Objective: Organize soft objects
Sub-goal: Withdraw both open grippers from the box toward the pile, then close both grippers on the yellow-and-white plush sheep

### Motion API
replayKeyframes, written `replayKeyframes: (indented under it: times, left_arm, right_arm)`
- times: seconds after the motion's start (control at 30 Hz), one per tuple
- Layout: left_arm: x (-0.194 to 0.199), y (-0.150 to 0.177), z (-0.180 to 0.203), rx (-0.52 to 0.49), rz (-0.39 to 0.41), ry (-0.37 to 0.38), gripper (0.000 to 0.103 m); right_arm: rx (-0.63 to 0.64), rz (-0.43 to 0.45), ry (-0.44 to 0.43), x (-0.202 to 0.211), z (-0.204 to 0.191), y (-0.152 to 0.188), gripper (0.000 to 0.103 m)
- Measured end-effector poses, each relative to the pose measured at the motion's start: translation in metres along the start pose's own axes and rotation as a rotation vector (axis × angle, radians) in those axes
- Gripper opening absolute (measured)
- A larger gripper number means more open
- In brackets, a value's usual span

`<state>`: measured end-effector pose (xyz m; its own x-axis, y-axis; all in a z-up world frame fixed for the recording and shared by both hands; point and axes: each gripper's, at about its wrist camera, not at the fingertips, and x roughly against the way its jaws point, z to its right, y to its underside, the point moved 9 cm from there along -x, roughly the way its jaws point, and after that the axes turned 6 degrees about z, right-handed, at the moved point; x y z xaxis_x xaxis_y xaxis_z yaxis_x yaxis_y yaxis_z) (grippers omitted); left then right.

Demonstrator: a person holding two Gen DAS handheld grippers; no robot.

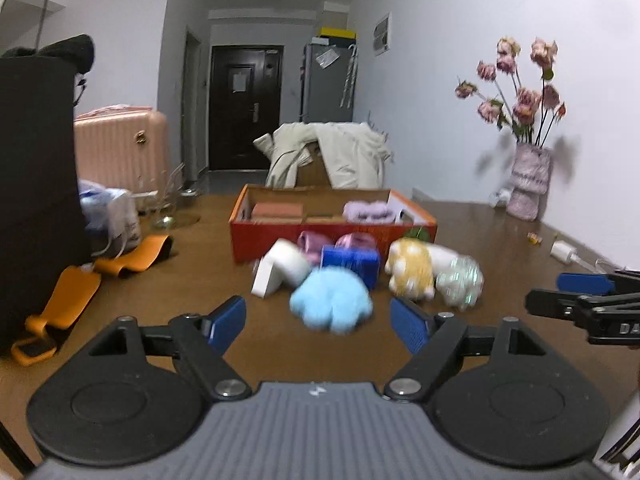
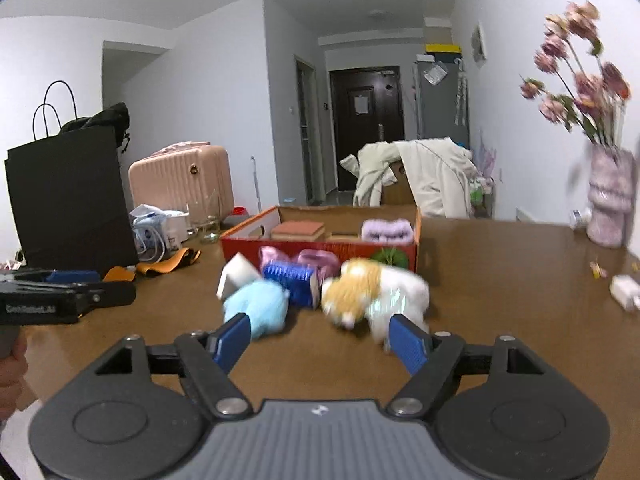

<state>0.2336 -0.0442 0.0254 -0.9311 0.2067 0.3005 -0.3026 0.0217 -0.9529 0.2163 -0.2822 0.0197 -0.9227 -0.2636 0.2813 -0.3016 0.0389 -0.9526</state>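
A pile of soft toys lies on the brown table (image 1: 280,344) in front of an orange box (image 1: 332,240). My left gripper (image 1: 318,320) stands open just short of a light blue plush (image 1: 331,300), with nothing between its pads. Behind that plush are a white block (image 1: 280,268), a blue bristly item (image 1: 350,262), a yellow-and-white plush (image 1: 410,268) and a whitish plush (image 1: 460,282). My right gripper (image 2: 320,332) is open and empty, close in front of the yellow-and-white plush (image 2: 352,288); the light blue plush (image 2: 260,308) sits by its left finger. A lilac plush (image 2: 387,229) lies inside the orange box (image 2: 320,246).
A black paper bag (image 1: 36,180) and orange straps (image 1: 76,292) occupy the table's left side. A vase of pink flowers (image 1: 528,184) and a white charger (image 1: 564,250) stand at the right by the wall. Beyond the table are a coat-draped chair (image 1: 332,152) and a pink suitcase (image 1: 120,144).
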Motion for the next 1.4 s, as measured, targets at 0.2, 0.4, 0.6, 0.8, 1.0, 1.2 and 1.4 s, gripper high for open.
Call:
replayKeyframes:
  times: [0.2, 0.4, 0.6, 0.8, 1.0, 1.2, 1.4]
  left_arm:
    - [0.016, 0.017, 0.007, -0.016, -0.016, 0.006, 0.081]
    - [0.007, 0.018, 0.012, -0.024, -0.03, 0.009, 0.081]
    - [-0.03, 0.019, 0.031, -0.03, -0.072, 0.044, 0.081]
    - [-0.093, 0.008, 0.075, -0.029, -0.084, 0.14, 0.08]
    - [-0.172, 0.007, 0.102, 0.023, -0.151, 0.197, 0.07]
    - [-0.224, 0.018, 0.11, 0.062, -0.21, 0.224, 0.061]
    - [-0.242, 0.017, 0.106, 0.141, -0.191, 0.249, 0.043]
  right_arm:
    - [-0.046, -0.011, 0.004, 0.021, -0.001, 0.021, 0.077]
    - [-0.056, -0.011, 0.016, 0.019, 0.002, 0.025, 0.077]
    - [-0.082, -0.018, 0.039, -0.001, 0.027, 0.017, 0.077]
    - [-0.102, -0.046, 0.034, -0.058, 0.072, -0.008, 0.076]
    - [-0.201, -0.114, 0.029, -0.145, 0.118, -0.014, 0.075]
    - [-0.364, -0.204, 0.002, -0.213, 0.148, 0.004, 0.066]
    - [-0.448, -0.205, -0.068, -0.227, 0.149, 0.01, 0.04]
